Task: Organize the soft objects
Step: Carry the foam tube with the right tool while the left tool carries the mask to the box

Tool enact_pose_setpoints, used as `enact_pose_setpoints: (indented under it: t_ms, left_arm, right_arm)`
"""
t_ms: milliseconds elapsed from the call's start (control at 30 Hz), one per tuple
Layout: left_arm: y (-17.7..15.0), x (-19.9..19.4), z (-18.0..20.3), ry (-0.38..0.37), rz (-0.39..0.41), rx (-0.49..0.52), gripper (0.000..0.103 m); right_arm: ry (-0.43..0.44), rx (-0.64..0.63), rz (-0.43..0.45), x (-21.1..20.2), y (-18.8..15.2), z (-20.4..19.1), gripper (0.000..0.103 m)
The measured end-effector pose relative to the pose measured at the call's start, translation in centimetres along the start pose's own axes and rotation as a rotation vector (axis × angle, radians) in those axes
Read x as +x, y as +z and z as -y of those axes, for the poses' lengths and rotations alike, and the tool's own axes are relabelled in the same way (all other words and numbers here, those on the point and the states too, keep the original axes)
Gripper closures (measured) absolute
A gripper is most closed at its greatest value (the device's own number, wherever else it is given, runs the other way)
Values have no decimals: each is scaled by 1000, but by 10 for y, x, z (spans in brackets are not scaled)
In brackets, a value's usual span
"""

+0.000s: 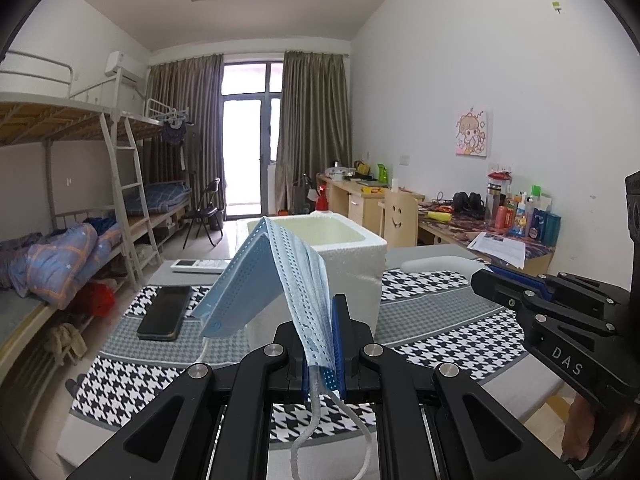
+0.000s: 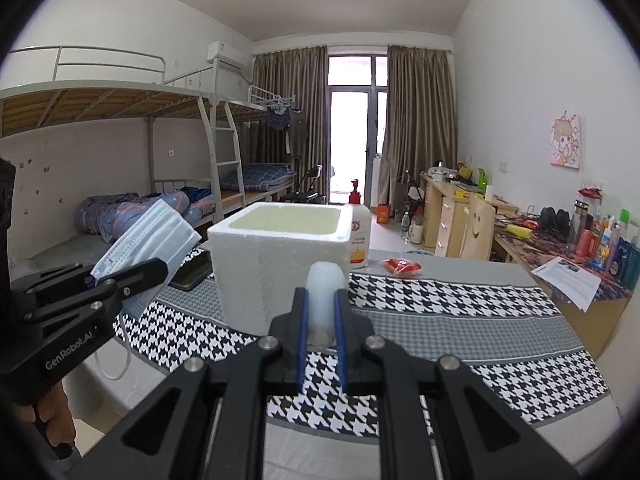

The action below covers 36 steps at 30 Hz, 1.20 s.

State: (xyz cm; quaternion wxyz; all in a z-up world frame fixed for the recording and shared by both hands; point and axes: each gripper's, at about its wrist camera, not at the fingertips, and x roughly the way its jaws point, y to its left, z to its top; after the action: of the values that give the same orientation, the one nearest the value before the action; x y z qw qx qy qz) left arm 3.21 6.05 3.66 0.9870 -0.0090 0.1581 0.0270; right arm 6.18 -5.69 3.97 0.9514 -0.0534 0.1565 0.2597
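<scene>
My left gripper (image 1: pixel 320 320) is shut on a blue face mask (image 1: pixel 256 280), which stands up folded above the table, its ear loop hanging down. The mask also shows in the right wrist view (image 2: pixel 152 236), left of the box. My right gripper (image 2: pixel 322 300) is shut on a white foam piece (image 2: pixel 325 296) and holds it just in front of the open white styrofoam box (image 2: pixel 276 264). In the left wrist view the box (image 1: pixel 352 256) stands behind the mask, and the foam piece (image 1: pixel 436 264) pokes out of the right gripper (image 1: pixel 486 276) at the right.
The table has a houndstooth cloth (image 2: pixel 440 312). A black phone (image 1: pixel 166 312) and a white remote (image 1: pixel 200 266) lie left of the box. A white bottle (image 2: pixel 360 236) and a red packet (image 2: pixel 401 266) lie behind it. Bunk beds (image 2: pixel 120 152) stand left, cluttered desks (image 2: pixel 540 240) right.
</scene>
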Motion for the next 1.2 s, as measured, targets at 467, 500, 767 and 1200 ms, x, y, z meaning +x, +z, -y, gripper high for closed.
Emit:
enact_pose_setpoints:
  t_ms: [467, 500, 767, 1200]
  left_arm:
    - [32, 15, -7, 20, 18, 14, 93]
    - [33, 16, -7, 21, 18, 14, 93]
    - [40, 21, -13, 33, 28, 17, 93]
    - [54, 42, -28, 59, 26, 10, 93]
  right_arm:
    - [20, -16, 17, 17, 31, -1, 88]
    - [23, -16, 19, 17, 33, -1, 88]
    - [31, -26, 23, 25, 43, -1, 88]
    - [44, -31, 10, 50, 58, 1, 88]
